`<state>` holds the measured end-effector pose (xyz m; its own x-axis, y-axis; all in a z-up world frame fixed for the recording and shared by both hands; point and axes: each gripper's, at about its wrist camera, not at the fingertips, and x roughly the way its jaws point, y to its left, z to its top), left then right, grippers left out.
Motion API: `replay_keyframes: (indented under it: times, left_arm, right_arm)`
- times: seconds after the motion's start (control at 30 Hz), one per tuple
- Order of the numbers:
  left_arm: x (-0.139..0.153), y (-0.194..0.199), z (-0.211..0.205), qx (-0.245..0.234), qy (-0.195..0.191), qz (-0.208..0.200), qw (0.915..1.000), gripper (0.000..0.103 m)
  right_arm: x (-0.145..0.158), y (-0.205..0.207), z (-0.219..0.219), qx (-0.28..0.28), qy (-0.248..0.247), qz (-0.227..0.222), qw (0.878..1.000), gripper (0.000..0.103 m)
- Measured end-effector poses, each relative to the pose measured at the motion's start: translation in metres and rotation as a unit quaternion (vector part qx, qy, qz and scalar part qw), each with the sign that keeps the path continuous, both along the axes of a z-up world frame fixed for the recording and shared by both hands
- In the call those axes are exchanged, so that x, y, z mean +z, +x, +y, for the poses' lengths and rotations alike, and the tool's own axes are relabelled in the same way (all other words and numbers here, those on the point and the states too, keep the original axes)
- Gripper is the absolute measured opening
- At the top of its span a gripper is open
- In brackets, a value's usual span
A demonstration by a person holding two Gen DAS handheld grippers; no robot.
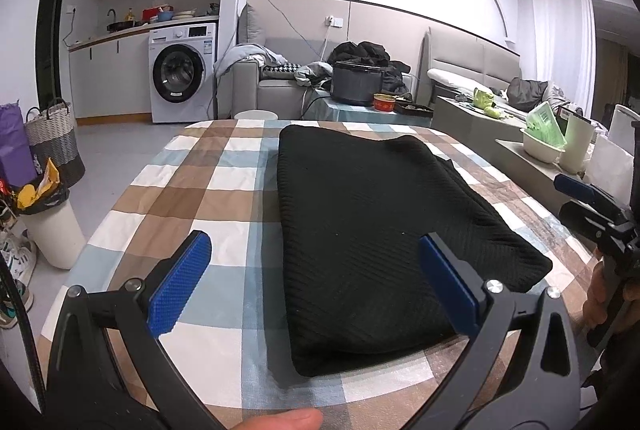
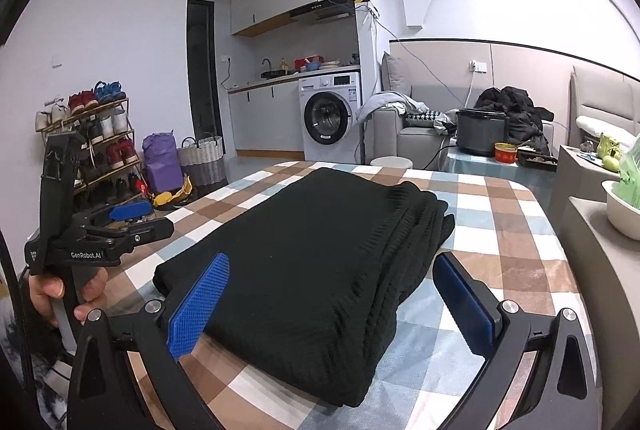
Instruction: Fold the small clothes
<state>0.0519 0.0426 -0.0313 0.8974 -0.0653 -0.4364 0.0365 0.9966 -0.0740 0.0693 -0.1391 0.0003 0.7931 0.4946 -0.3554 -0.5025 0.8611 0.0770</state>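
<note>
The table [image 1: 192, 190] with its checked cloth has free room on my left side, from 7 to 11 o'clock in the left view; its far edge is rounded, and a white stool [image 1: 256, 115] stands just behind it at 12 o'clock. On the right side a narrower strip of cloth stays bare, from 1 to 4 o'clock in the right view.

My left gripper [image 1: 314, 256] is wide open and holds nothing; its right finger hangs over the near part of the black sweater [image 1: 360, 214], but I cannot tell if it touches. My right gripper [image 2: 332, 272] is also wide open and empty, with the near end of the sweater between its fingers.

The sweater lies folded and flat in the middle of the table. Its long axis goes from me toward 12 o'clock. The stacked layers show on its right side.
</note>
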Motion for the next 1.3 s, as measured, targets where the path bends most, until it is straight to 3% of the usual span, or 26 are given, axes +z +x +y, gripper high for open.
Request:
replay_keyframes:
  times: [1.3]
  left_arm:
    - [-0.0015,0.0008,0.0022,0.003,0.002,0.001,1.0,0.103]
  right_arm:
    - [-0.0008,0.0,-0.0019,-0.009,-0.001,0.007,1.0,0.103]
